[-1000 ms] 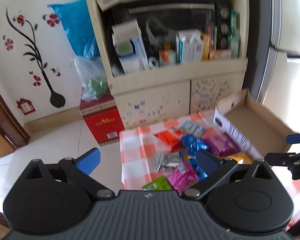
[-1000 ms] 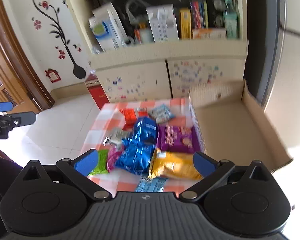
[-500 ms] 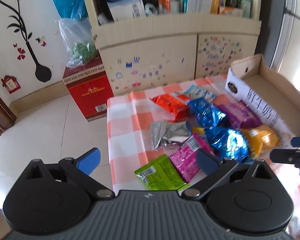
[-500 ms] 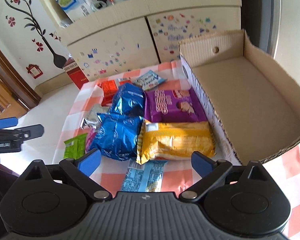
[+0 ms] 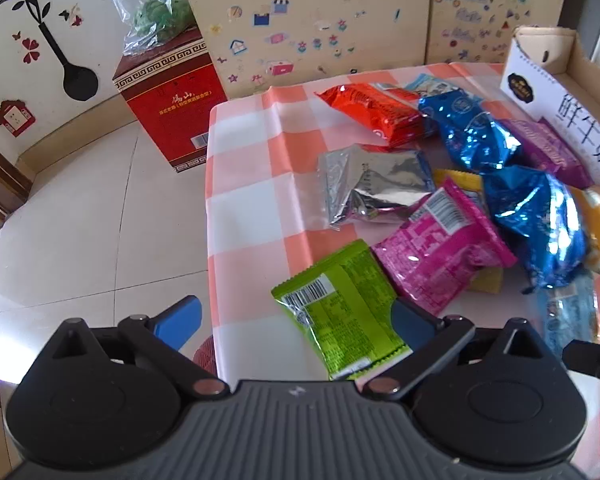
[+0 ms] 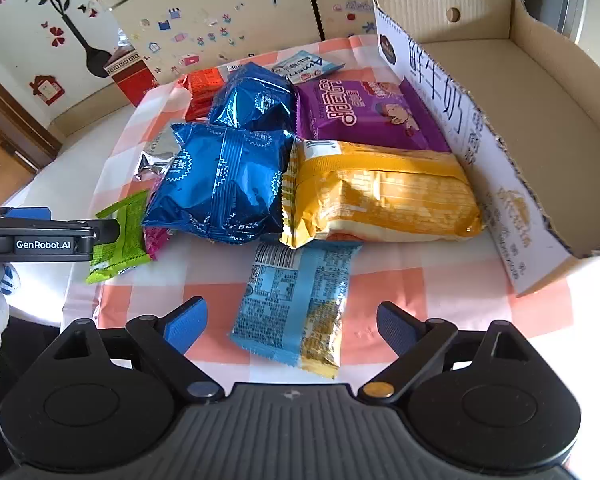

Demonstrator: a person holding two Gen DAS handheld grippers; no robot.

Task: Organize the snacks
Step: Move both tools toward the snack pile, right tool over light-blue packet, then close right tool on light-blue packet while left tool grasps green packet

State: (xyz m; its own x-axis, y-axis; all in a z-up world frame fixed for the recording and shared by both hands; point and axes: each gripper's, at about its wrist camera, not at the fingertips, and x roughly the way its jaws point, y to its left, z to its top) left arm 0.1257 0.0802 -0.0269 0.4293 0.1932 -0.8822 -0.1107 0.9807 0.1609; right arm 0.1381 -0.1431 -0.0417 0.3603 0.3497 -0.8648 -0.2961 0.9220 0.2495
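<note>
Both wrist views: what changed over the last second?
Both grippers came down and closer to the snack pile. The left gripper now brackets the green packet; the right gripper sits over the light blue packet. Jaws open on both, nothing gripped. The snacks have not shifted, and the cardboard box is still empty.

At the bottom of the frame the right gripper [image 6: 291, 322] stands wide apart over a light blue packet [image 6: 296, 304] on the checked cloth [image 6: 420, 280]. Above it lie a yellow pack [image 6: 380, 196], a purple one [image 6: 364, 116] and two shiny blue bags [image 6: 224, 184]. A cardboard box [image 6: 540, 92] fills the right. The left gripper [image 6: 48, 234] pokes in at the left edge beside a green packet [image 6: 120, 240].
</note>
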